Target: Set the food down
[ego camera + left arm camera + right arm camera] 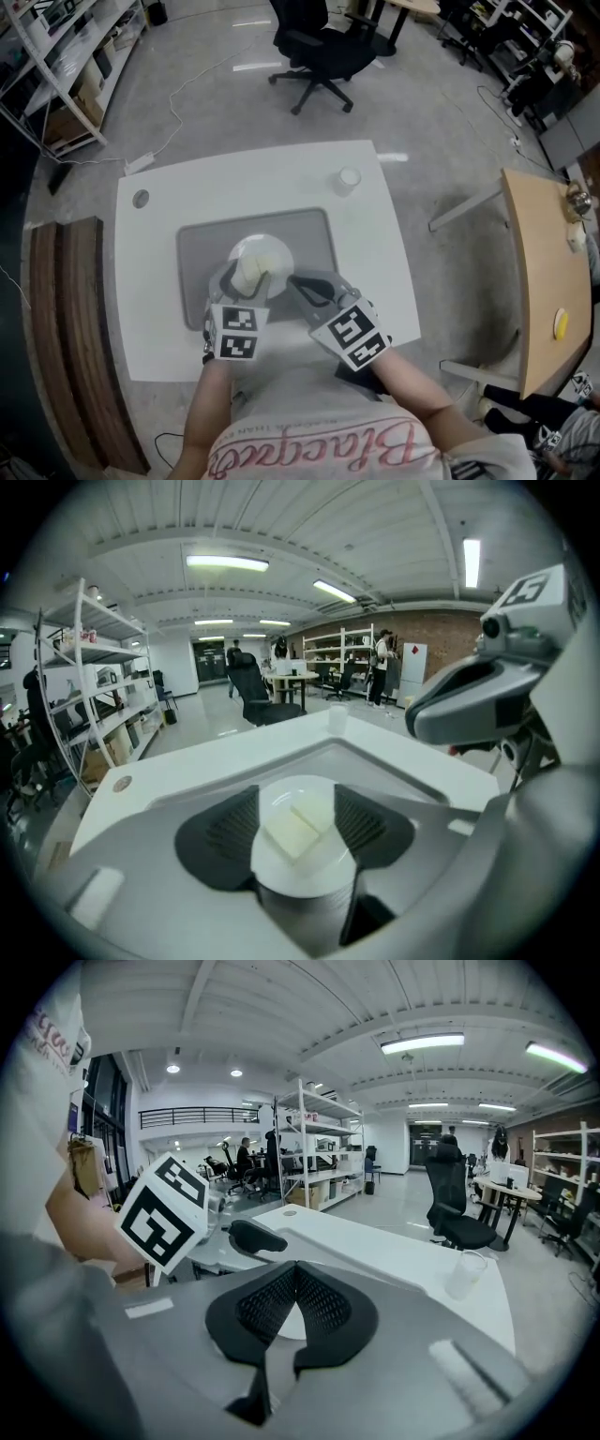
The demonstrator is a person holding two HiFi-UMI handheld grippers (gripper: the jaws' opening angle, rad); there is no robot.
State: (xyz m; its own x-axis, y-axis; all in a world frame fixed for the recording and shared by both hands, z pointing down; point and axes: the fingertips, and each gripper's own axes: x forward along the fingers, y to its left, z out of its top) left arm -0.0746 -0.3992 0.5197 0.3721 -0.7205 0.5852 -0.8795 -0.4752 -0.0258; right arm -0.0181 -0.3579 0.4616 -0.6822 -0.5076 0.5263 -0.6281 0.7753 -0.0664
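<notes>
A white plate (274, 249) (314, 797) lies on a grey tray (197, 244) in the middle of the white table (375, 244). On the plate lie pale yellow pieces of food (251, 273) (292, 832). My left gripper (246, 278) (295, 827) reaches over the plate's near edge, its jaws standing a little apart on either side of the food; I see no pad pressing on it. My right gripper (298, 281) (292, 1279) is shut and empty, just right of the plate above the tray.
A clear plastic cup (349, 178) (466, 1274) stands at the table's far right. A black office chair (319, 52) is beyond the table. A wooden desk (534, 281) stands to the right, a wooden bench (66, 328) and shelves (66, 56) to the left.
</notes>
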